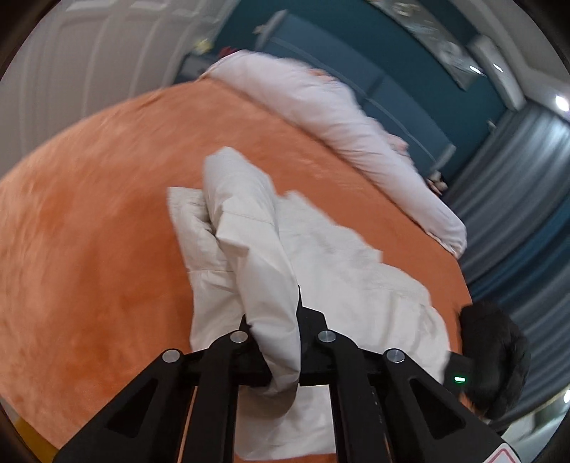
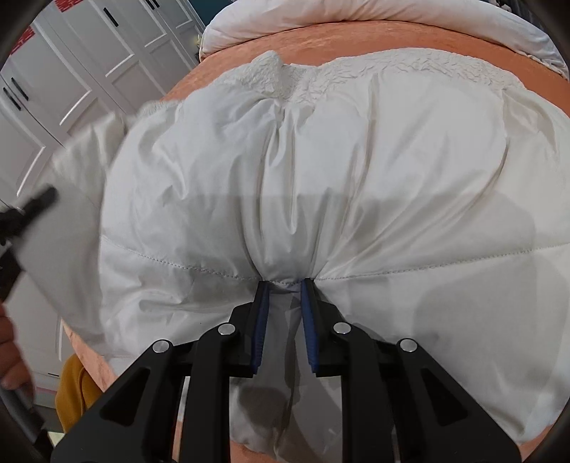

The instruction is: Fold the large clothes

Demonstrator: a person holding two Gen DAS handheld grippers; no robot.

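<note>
**Sleeve lifted, body pinned: fold in progress**

Lying spread on the orange bed cover: white padded jacket, fleece collar toward the far pillows. Rising off the jacket body: one sleeve, drawn up into the left gripper, jaws clamped tight on the fabric, apparently lifting it for carrying across the body. Bunching between the blue pads: a fold of the jacket's quilted shell, nipped by the right gripper, jaws standing narrowly apart on the padding, probably anchoring the garment against sliding. Standing beyond the bed: white wardrobe doors.
</note>
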